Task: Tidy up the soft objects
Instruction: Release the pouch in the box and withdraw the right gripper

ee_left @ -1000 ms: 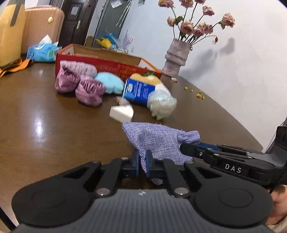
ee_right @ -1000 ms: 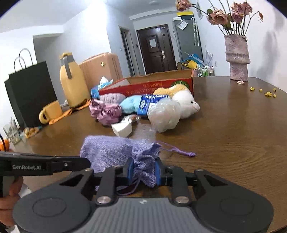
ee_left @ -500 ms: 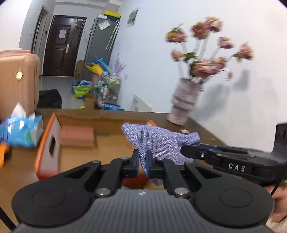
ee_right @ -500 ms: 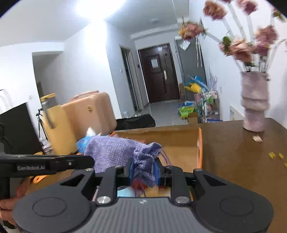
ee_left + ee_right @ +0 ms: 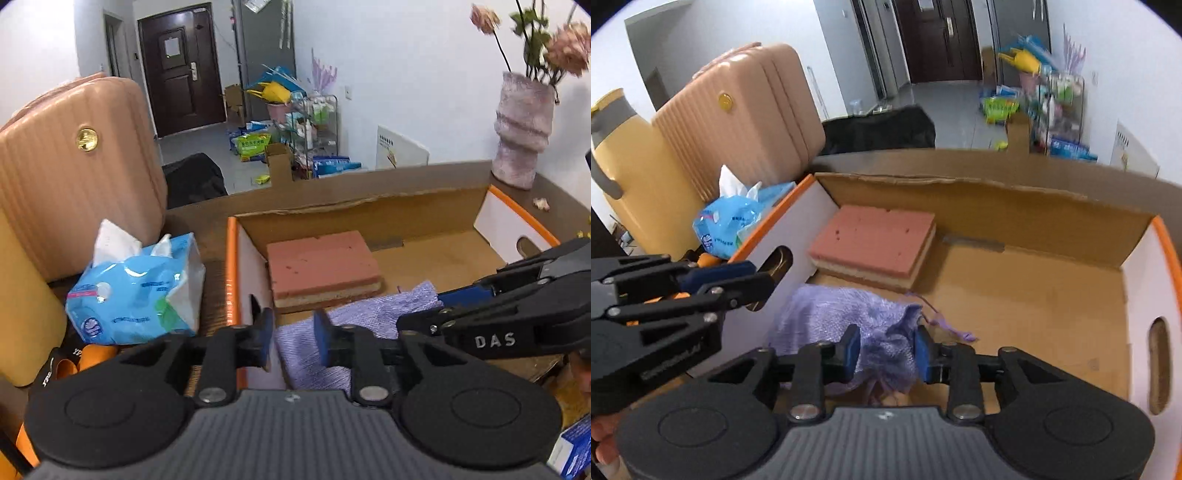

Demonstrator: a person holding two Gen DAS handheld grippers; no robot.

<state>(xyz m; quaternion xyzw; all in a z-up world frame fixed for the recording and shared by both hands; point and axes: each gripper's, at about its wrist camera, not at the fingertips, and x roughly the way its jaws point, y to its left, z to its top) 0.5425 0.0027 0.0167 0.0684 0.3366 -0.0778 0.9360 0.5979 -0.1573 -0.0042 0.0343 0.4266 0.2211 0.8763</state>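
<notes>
We hold both claws over the open cardboard box (image 5: 997,206), its orange-edged white end walls pierced by handle slots. Inside lie a rectangular pink sponge (image 5: 875,243) on a tan backing and the lavender woven drawstring pouch (image 5: 846,314), crumpled on the box floor beside it. Our left claw (image 5: 293,341) and right claw (image 5: 886,350) are both opening, the pouch between their blue pads but no longer pinched. A blue tissue pack (image 5: 136,291) sits outside the box.

Both tongs point downward, side by side. The left tongs (image 5: 291,338) and right tongs (image 5: 886,350) are opening, blue pads parted.
</notes>
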